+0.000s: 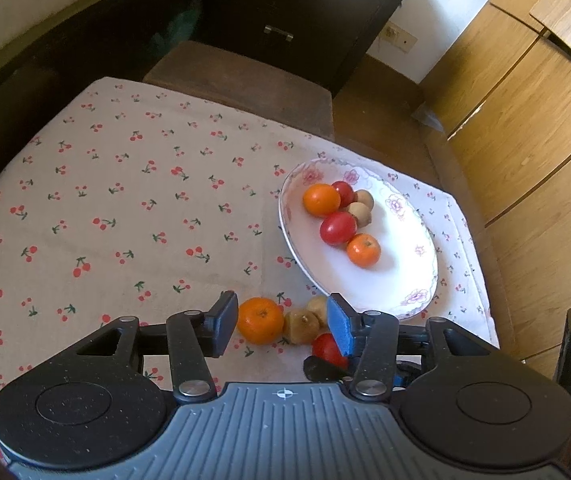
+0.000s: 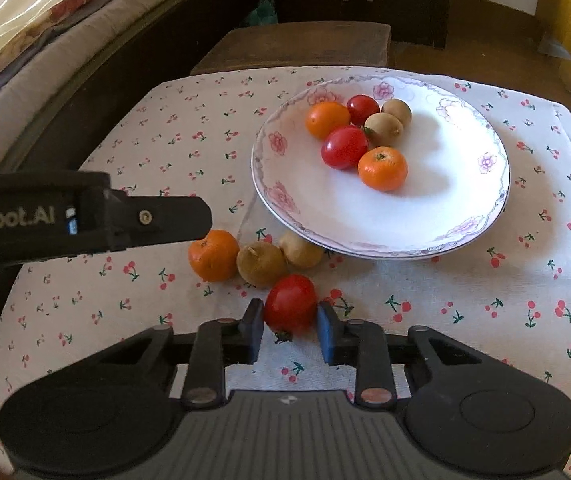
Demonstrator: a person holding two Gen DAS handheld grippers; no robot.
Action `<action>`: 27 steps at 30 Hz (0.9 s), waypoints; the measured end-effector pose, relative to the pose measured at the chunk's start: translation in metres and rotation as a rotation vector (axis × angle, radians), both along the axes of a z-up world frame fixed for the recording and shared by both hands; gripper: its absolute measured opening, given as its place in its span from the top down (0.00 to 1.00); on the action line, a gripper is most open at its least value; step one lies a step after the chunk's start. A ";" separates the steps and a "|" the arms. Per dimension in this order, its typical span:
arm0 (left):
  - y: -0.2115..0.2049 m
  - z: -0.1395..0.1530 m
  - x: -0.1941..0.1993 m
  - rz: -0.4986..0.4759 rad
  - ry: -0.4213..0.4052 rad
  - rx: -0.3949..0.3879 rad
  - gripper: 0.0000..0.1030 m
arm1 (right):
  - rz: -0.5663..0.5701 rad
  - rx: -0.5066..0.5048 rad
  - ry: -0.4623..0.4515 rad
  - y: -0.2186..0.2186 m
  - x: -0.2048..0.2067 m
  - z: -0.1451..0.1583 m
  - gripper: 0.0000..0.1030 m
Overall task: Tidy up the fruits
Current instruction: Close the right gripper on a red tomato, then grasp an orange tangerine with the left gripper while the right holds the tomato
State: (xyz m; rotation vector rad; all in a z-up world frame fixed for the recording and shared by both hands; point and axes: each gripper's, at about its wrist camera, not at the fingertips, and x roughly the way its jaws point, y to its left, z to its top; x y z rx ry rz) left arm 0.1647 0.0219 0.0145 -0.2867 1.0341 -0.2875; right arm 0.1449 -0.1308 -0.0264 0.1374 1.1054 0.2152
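Fruits lay in two groups on the cherry-print cloth (image 2: 485, 320). The big flowered plate (image 2: 465, 216), upper right of the right wrist view, carried six: two oranges, two tomatoes, two brown fruits, bunched at its upper left, likely the sorted pile. Four waited on the cloth below its rim: one orange (image 2: 214, 255), two brown fruits, one tomato (image 2: 290, 305). The right gripper (image 2: 290, 330) was clenched on that tomato at lower centre, seemingly to carry it over. The left gripper (image 1: 281, 320) stood released around the orange and brown fruits, gripping nothing.
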 end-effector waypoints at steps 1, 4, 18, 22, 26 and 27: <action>0.000 -0.001 0.000 0.000 0.003 0.003 0.44 | 0.002 -0.004 -0.002 0.000 -0.001 0.000 0.71; 0.001 -0.005 0.001 -0.001 0.016 0.008 0.44 | 0.001 0.004 -0.003 -0.003 -0.003 0.002 0.71; -0.010 -0.025 0.008 0.026 0.047 0.107 0.51 | -0.019 0.012 -0.016 -0.022 -0.018 0.010 0.71; -0.009 -0.029 0.011 0.037 0.061 0.100 0.49 | -0.024 0.018 -0.016 -0.023 -0.017 0.011 0.71; -0.014 -0.031 0.015 0.023 0.062 0.107 0.47 | -0.021 0.016 -0.014 -0.022 -0.018 0.010 0.71; -0.015 -0.033 0.016 0.023 0.067 0.100 0.47 | -0.019 0.015 -0.013 -0.022 -0.018 0.010 0.71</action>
